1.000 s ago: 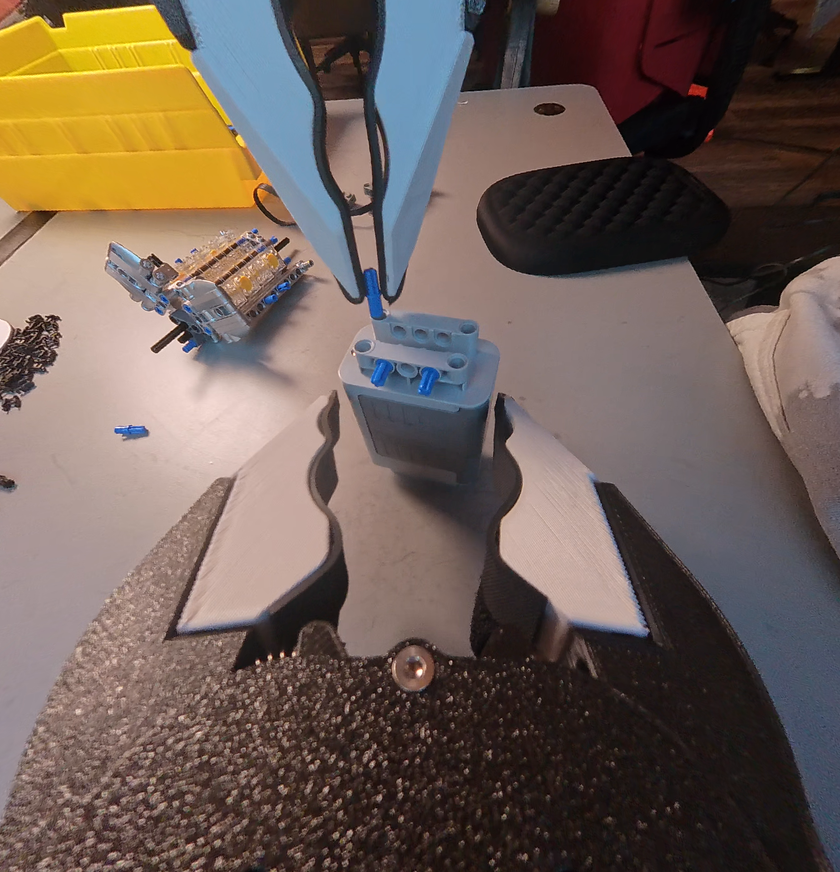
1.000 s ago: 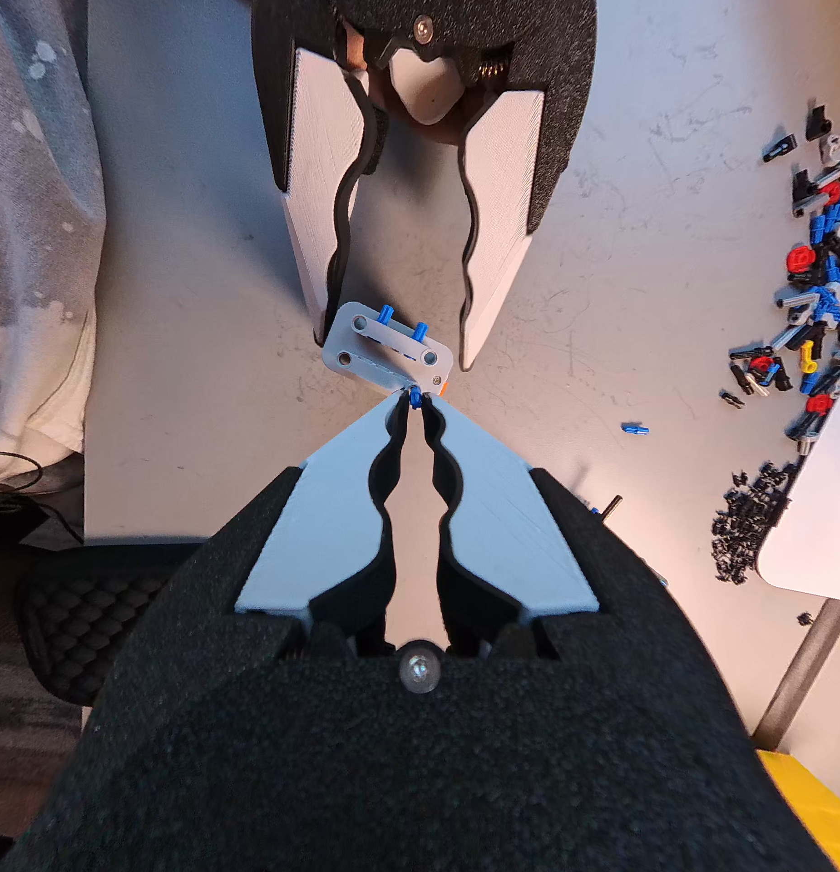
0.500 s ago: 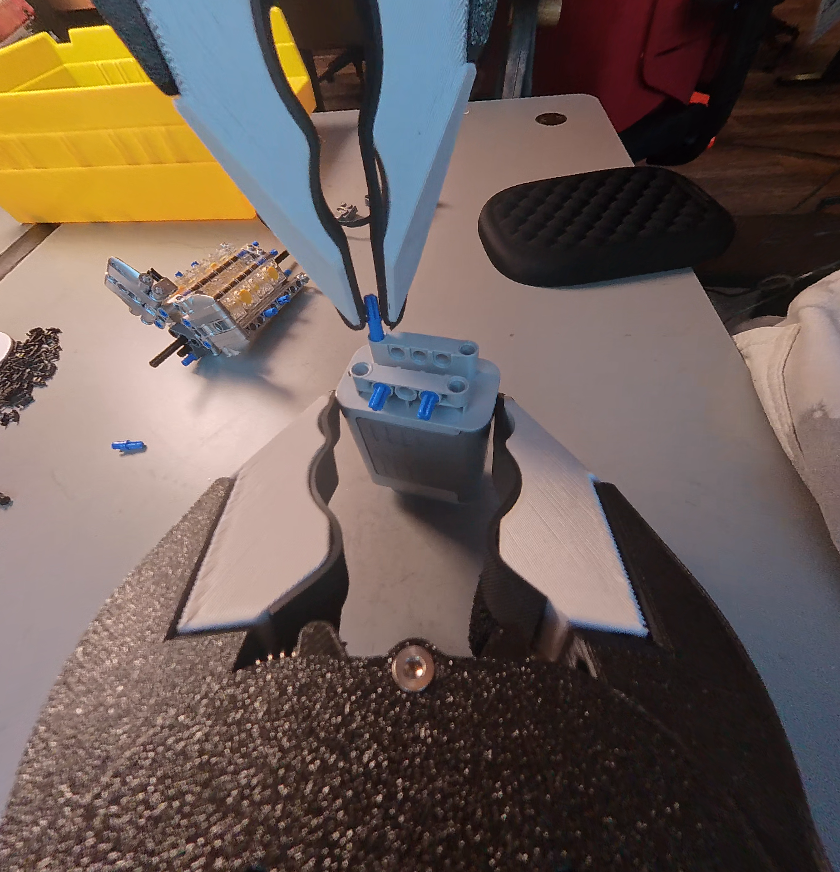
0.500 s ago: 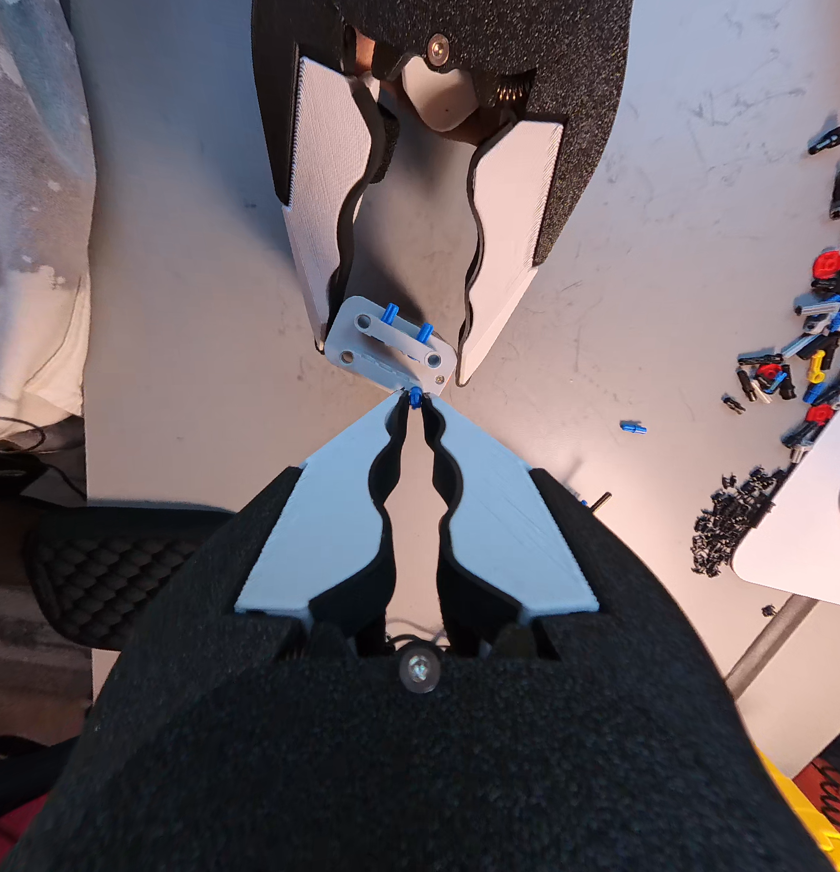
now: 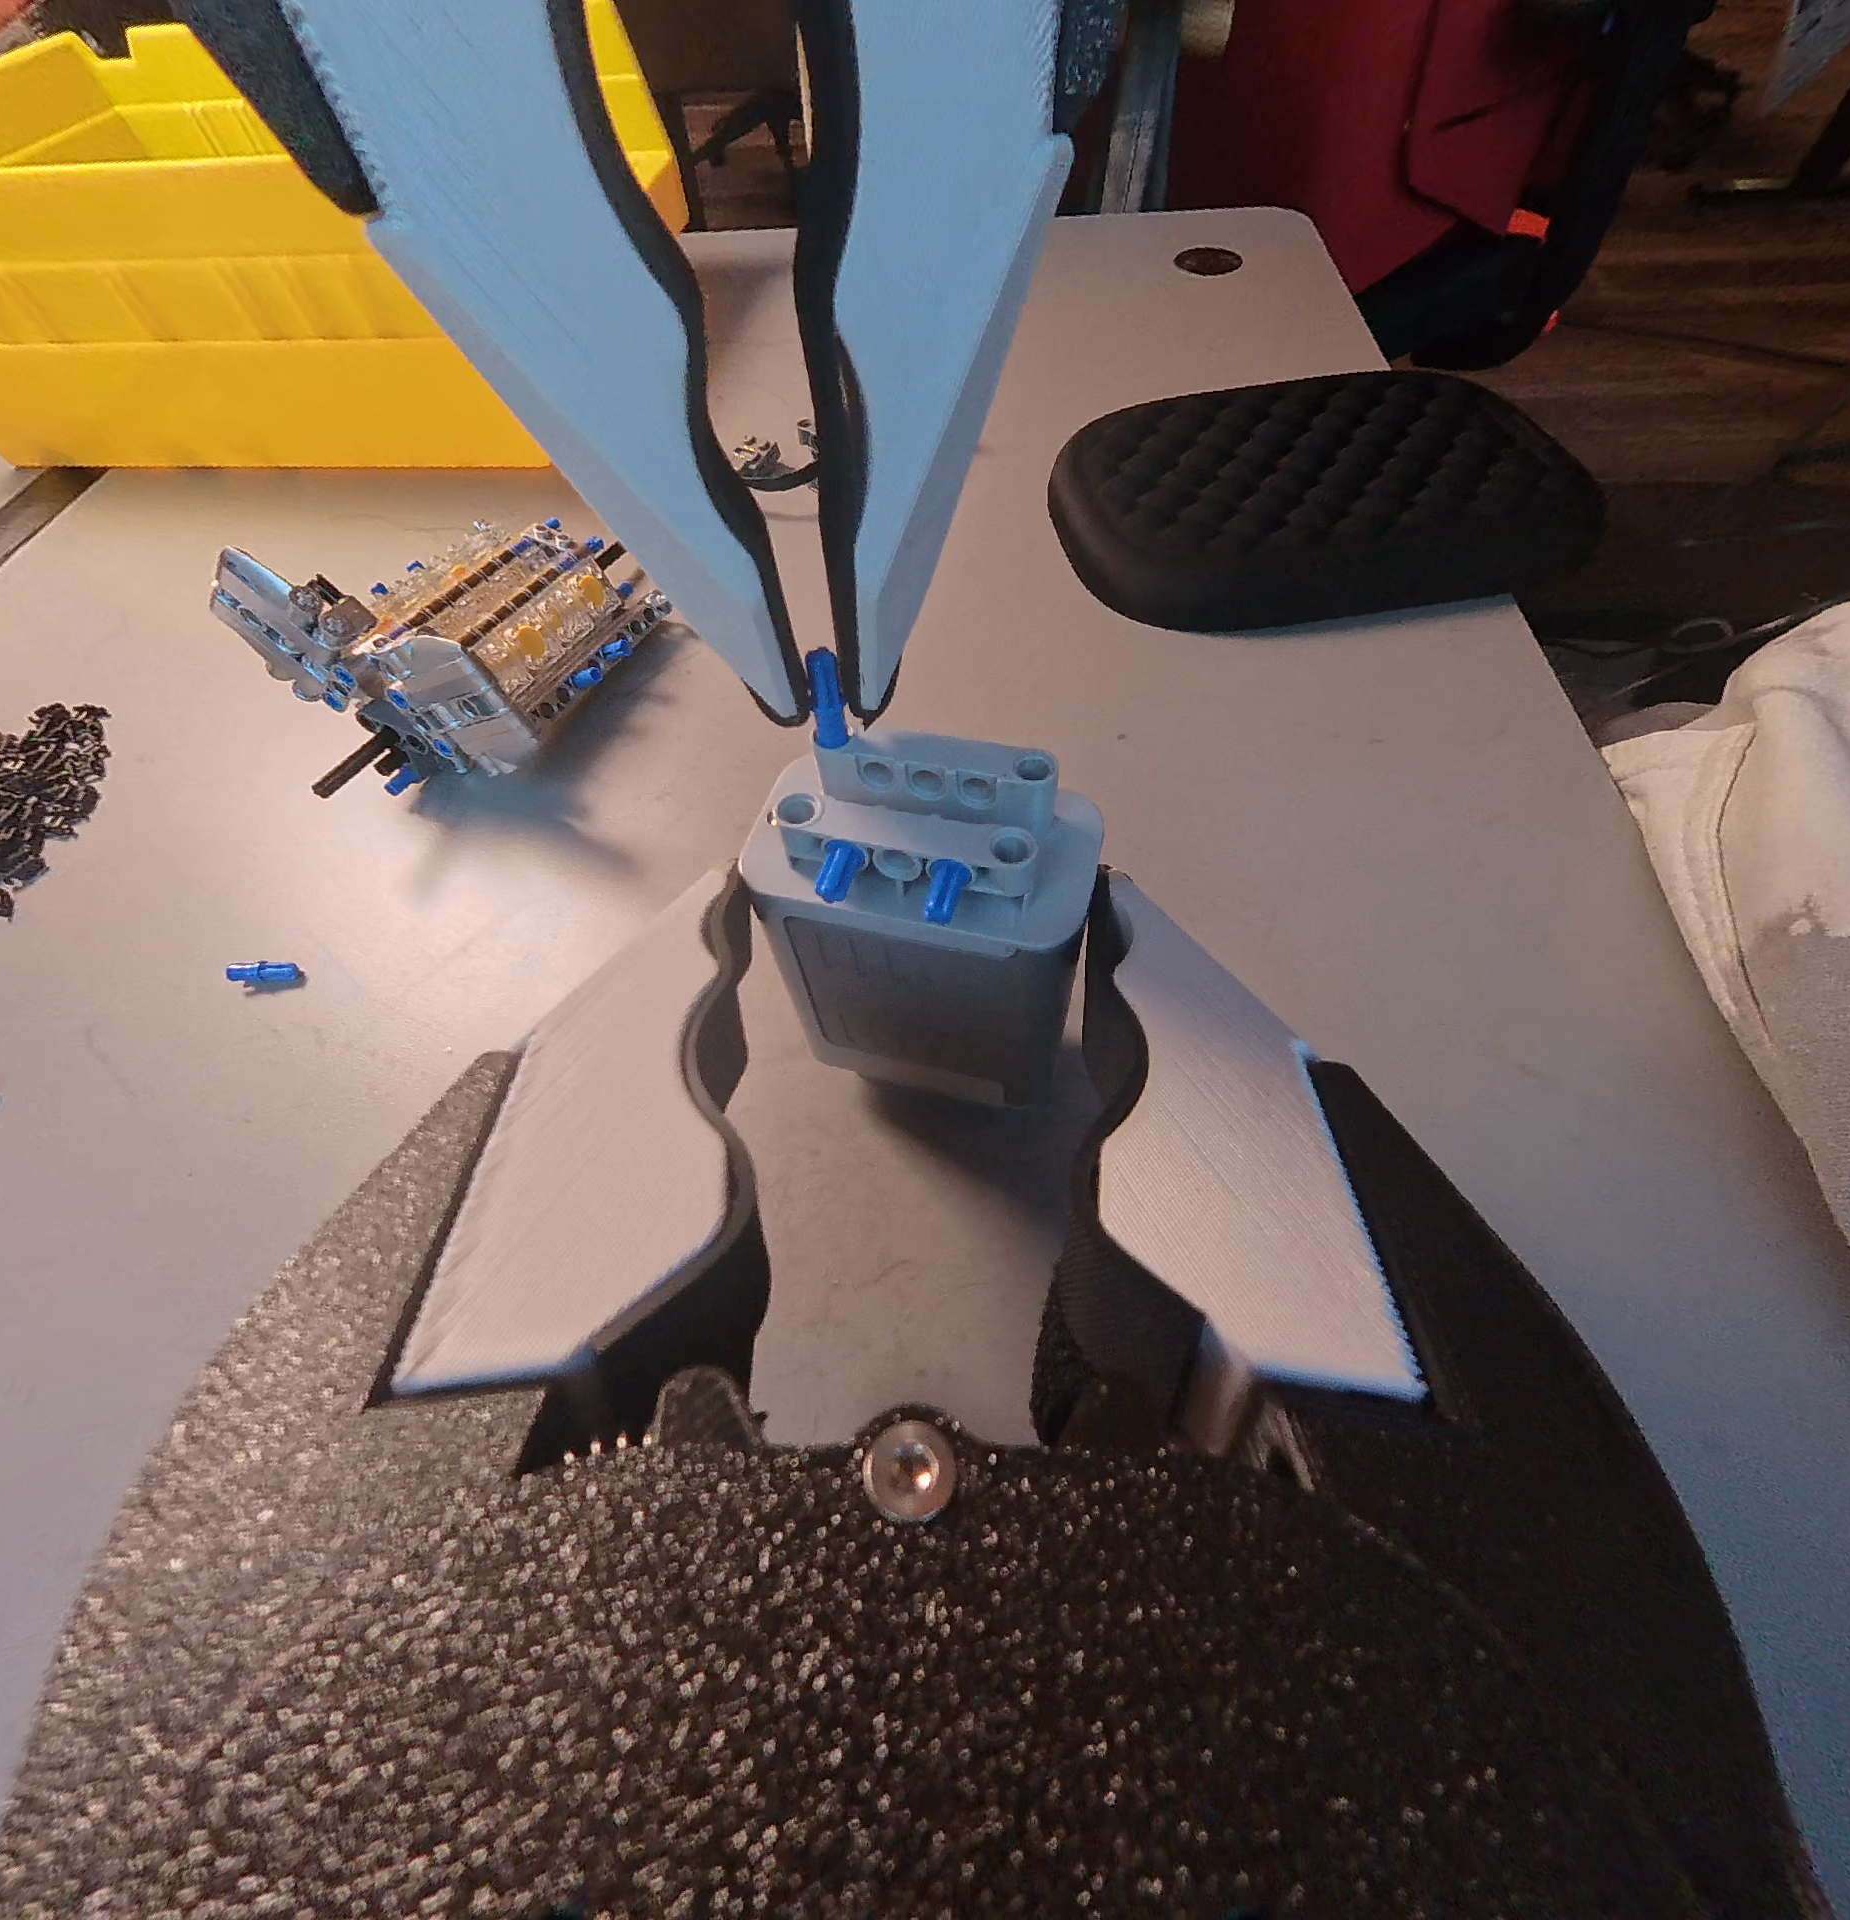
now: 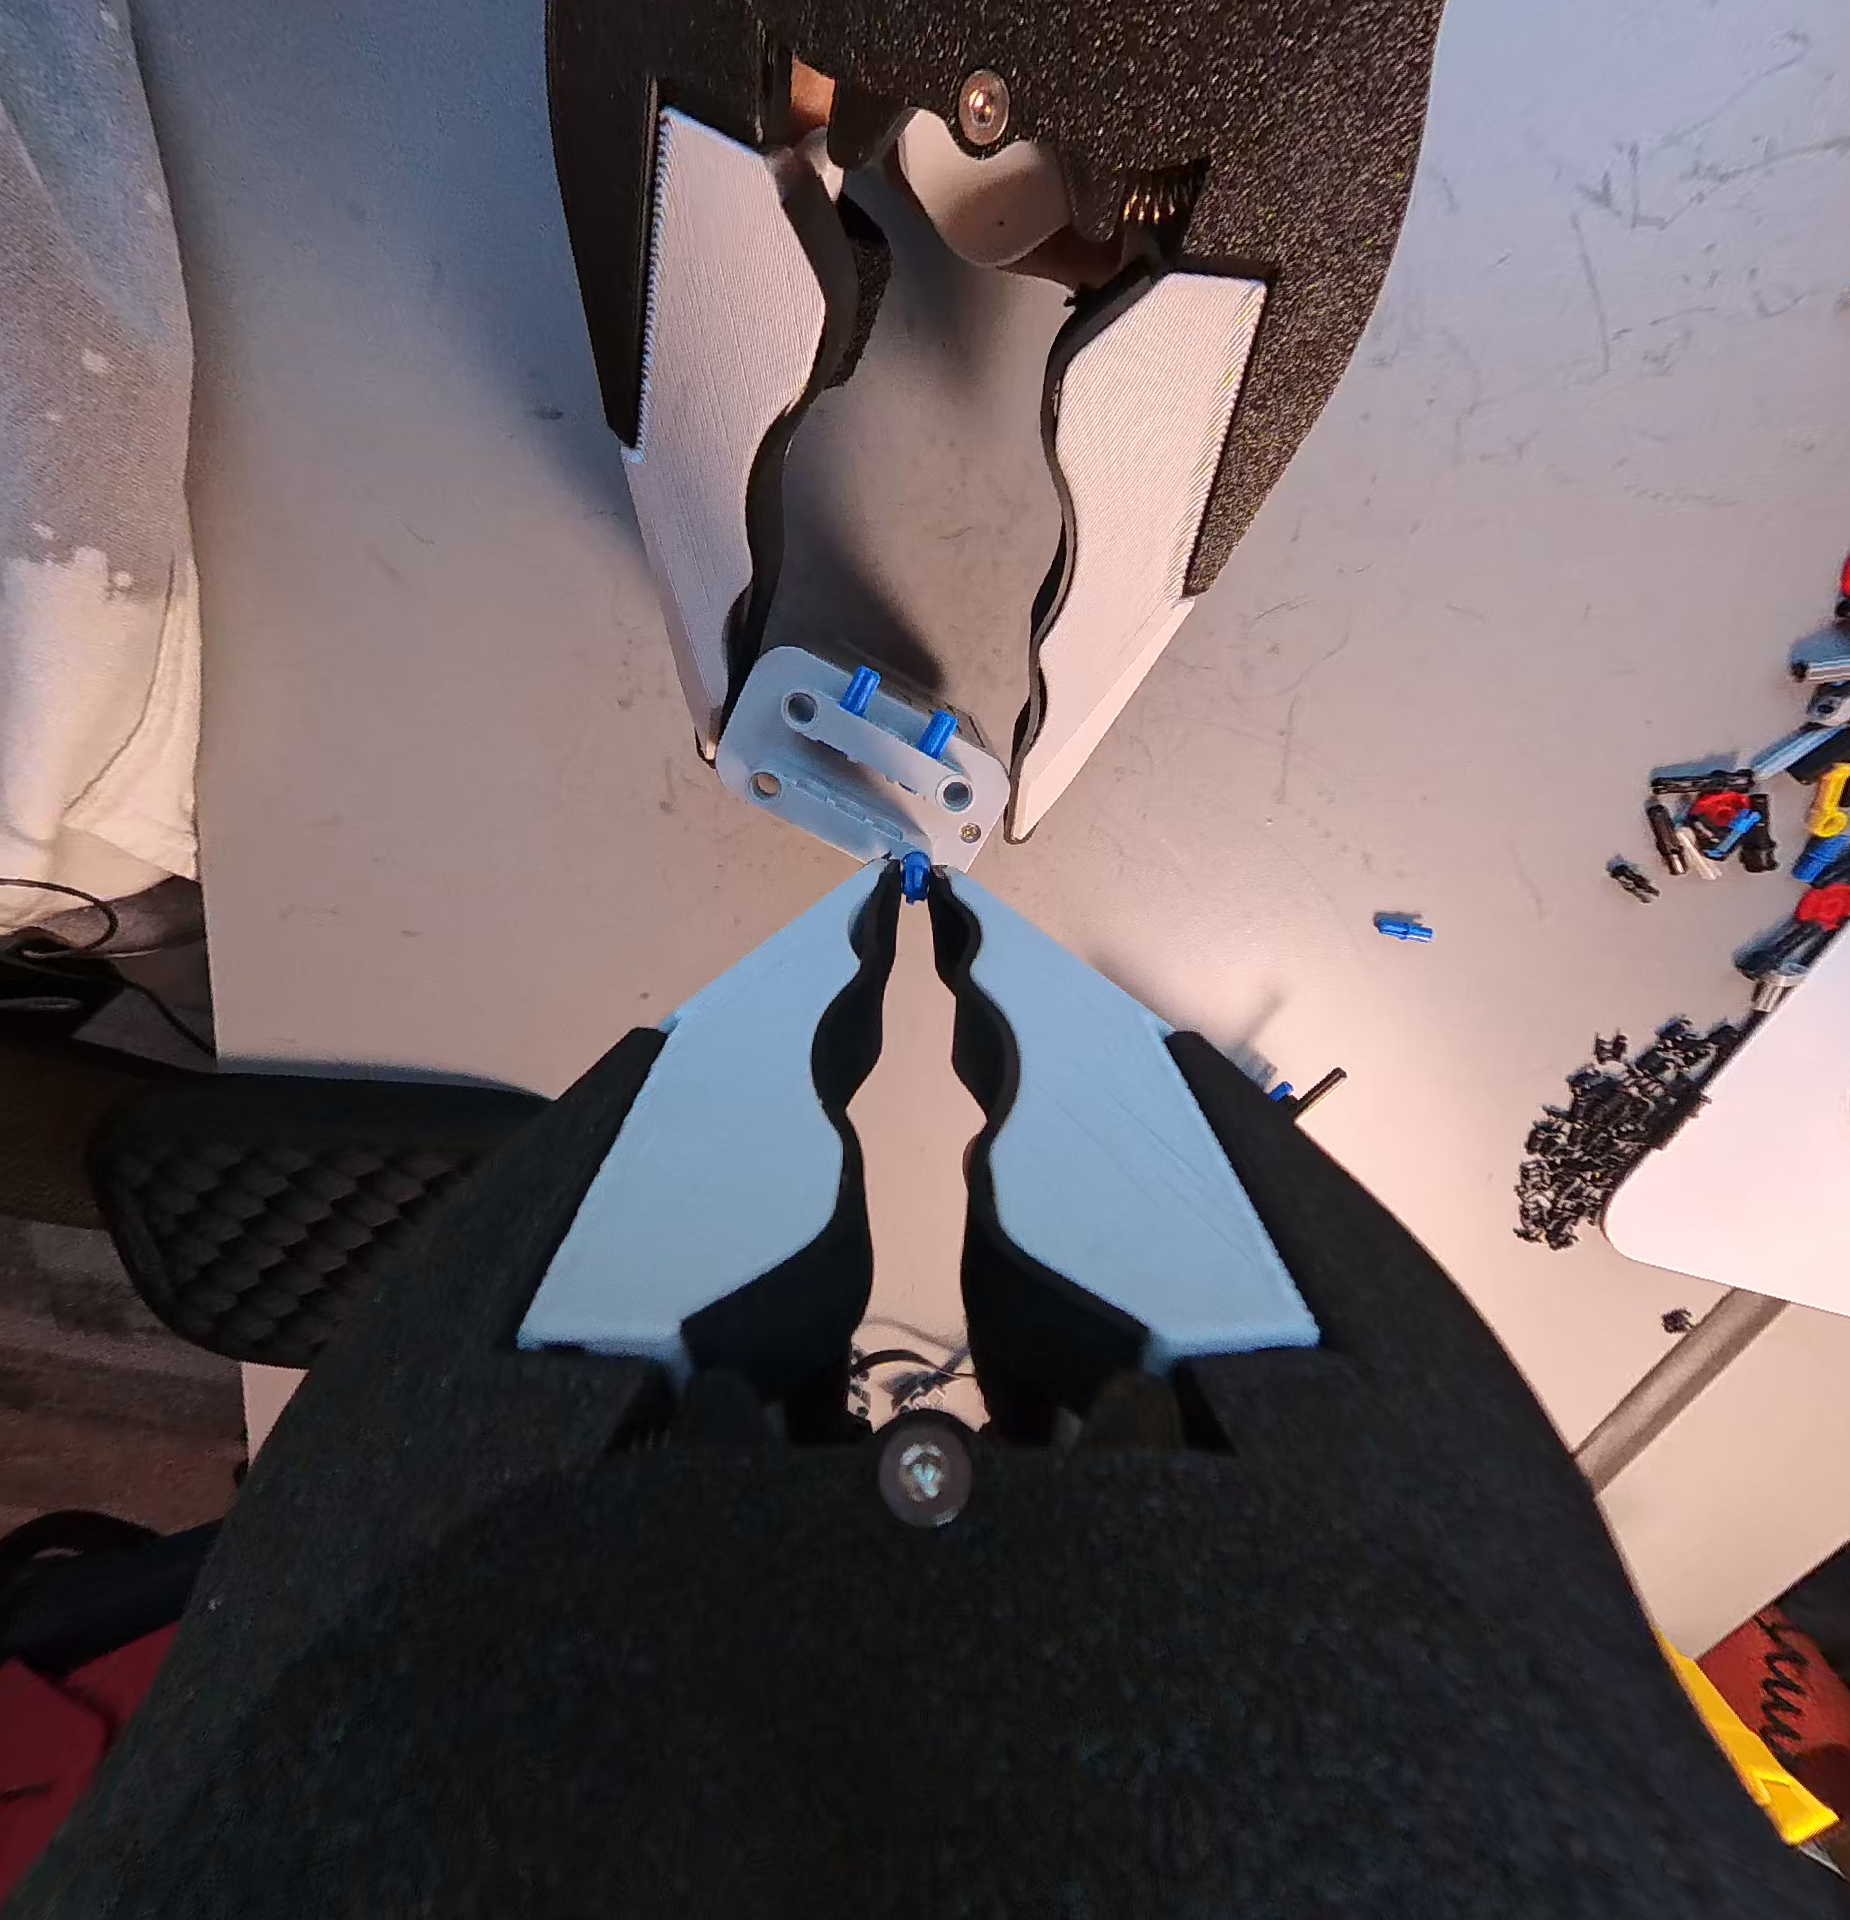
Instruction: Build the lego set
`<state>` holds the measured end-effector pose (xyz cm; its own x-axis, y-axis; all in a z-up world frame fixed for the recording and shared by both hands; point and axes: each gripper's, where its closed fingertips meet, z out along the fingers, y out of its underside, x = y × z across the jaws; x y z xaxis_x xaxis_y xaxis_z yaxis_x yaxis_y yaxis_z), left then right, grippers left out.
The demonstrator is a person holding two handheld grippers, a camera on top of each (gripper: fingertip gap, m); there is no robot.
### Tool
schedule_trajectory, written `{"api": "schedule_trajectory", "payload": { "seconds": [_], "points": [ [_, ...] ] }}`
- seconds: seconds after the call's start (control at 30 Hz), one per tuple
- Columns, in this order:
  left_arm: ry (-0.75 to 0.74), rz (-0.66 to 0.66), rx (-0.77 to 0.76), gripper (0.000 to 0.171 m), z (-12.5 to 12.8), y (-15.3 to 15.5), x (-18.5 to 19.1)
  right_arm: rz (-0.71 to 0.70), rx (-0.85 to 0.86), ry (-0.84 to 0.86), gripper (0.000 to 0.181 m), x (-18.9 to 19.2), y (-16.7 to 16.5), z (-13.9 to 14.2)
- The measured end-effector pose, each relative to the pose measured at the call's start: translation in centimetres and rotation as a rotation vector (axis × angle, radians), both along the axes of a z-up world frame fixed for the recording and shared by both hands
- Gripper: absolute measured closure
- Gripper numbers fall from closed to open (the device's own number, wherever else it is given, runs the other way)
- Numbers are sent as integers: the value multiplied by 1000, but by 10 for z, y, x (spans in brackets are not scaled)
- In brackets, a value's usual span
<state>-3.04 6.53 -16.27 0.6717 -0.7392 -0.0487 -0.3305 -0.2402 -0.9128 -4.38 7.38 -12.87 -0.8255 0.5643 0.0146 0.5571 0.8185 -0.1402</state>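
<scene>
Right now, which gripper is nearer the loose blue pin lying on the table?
Left. The left gripper sits beside the loose blue pin; the right gripper is slightly farther.

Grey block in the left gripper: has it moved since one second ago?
No: in the right wrist view the grey block keeps the same gap to the loose blue pin on the table.

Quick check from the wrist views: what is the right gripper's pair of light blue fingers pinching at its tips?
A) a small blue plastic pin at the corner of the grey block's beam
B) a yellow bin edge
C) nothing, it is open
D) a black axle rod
A: the right gripper is shut on the small blue plastic pin, at the corner hole of the grey beam atop the grey rectangular block that the left gripper holds.
</scene>
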Motion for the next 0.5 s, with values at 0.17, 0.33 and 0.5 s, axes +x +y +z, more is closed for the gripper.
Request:
{"api": "schedule_trajectory", "payload": {
  "seconds": [0.17, 0.33, 0.5],
  "points": [
    [-2, 0, -5, 109, 0, 0, 0, 4, 22, -5, 177, 1, 1, 0],
    [-5, -1, -9, 109, 0, 0, 0, 20, 53, -15, 177, 1, 1, -1],
    [-8, -9, -14, 109, 0, -1, 1, 12, 45, -30, 177, 4, 1, -5]
  ]
}}
